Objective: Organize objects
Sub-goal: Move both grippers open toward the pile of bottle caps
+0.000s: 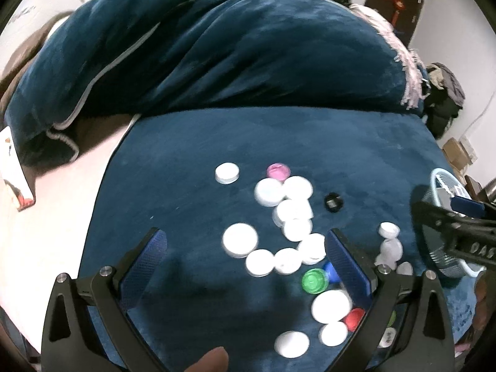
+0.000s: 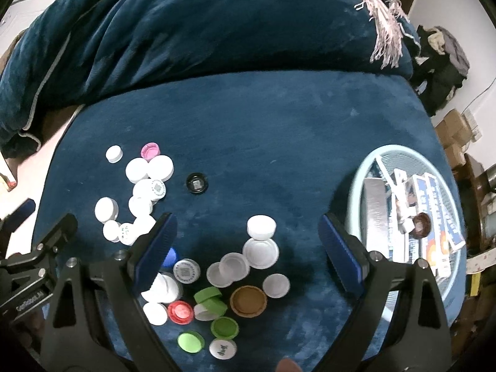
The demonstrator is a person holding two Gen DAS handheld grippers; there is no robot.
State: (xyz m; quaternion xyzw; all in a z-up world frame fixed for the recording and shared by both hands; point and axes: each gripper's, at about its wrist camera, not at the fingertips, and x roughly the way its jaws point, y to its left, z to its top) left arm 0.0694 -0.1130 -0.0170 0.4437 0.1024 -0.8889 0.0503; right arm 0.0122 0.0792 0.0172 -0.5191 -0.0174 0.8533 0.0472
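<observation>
Bottle caps lie scattered over a dark blue plush cloth (image 2: pixel 263 130) spread flat on what looks like a bed, with a bunched blue blanket (image 1: pixel 217 52) heaped behind it. In the left wrist view, the left claw (image 1: pixel 245 241) hangs tilted down over the cloth with its blue-padded fingers wide apart and nothing between the pads; a chain of white caps (image 1: pixel 294 214) runs between and beyond the fingertips, with a pink cap (image 1: pixel 278 171) at its far end, a small black cap (image 1: pixel 333 201) off to the right, and a green cap (image 1: pixel 313 280) touching a blue cap (image 1: pixel 331 271) just inside the right finger. A red cap (image 1: pixel 353 318) sits partly under a large white one close to the camera. In the right wrist view, the right claw (image 2: pixel 246 231) also stands wide and empty, angled down over a second cluster: an upturned brown cap (image 2: pixel 248 301), several light green caps (image 2: pixel 209 299), a red cap (image 2: pixel 180 311), and a few white and translucent ones, among them a domed white cap (image 2: pixel 261 226) between the fingertips. To the right, a pale blue mesh basket (image 2: pixel 359 179) rests on the cloth, holding flat boxes (image 2: pixel 440 217) and a small brown round item whose kind I cannot tell. The left claw's black frame shows at that view's left edge.
</observation>
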